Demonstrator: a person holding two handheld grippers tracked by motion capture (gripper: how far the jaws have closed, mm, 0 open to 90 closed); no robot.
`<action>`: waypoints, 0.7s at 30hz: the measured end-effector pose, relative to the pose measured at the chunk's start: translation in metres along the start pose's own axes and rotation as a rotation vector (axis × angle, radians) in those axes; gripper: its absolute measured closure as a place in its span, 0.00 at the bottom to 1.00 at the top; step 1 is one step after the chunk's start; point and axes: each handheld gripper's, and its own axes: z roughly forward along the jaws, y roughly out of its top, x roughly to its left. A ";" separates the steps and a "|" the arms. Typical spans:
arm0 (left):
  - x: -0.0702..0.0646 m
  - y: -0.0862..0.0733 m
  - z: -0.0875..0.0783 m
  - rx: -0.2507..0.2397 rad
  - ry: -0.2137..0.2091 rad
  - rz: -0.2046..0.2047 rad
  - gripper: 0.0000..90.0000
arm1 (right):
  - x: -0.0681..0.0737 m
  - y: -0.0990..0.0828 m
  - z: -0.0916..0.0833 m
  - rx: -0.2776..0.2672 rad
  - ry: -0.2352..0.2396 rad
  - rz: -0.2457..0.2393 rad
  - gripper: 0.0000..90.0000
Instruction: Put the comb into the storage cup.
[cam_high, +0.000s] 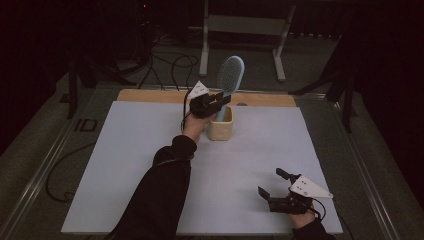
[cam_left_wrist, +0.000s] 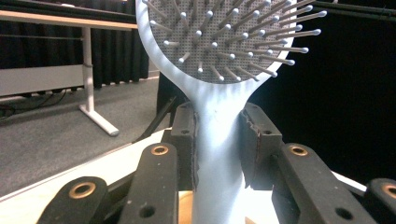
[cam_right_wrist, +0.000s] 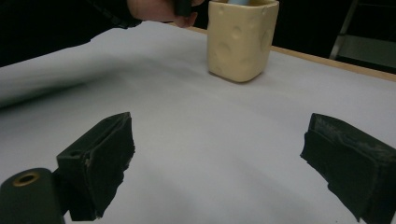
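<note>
A pale blue hairbrush (cam_high: 229, 75) stands upright with its handle inside a cream cup (cam_high: 221, 125) at the back middle of the table. My left gripper (cam_high: 218, 101) is shut on the handle just above the cup's rim. In the left gripper view both pads press the hairbrush's (cam_left_wrist: 218, 140) neck, bristles facing the camera. My right gripper (cam_high: 272, 183) rests low at the front right, open with nothing between its jaws. In the right gripper view the cream cup (cam_right_wrist: 242, 37) stands ahead, beyond the wide-apart fingertips (cam_right_wrist: 105, 158).
A white sheet (cam_high: 150, 165) covers the table, with a bare wooden strip (cam_high: 150, 95) along the far edge. Cables (cam_high: 170, 65) and a metal stand's legs (cam_high: 280, 55) lie on the floor behind. A dark sleeve (cam_high: 160, 195) crosses the front middle.
</note>
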 end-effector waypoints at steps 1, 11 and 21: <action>-0.001 -0.001 0.000 0.002 0.004 0.010 0.78 | 0.000 0.000 0.000 0.000 0.002 0.004 0.09; -0.004 -0.006 -0.001 0.066 0.033 0.006 0.78 | 0.000 0.000 0.000 0.003 0.002 0.003 0.09; -0.010 -0.010 0.001 0.134 0.085 0.070 0.77 | 0.000 0.000 0.001 0.002 0.004 0.005 0.09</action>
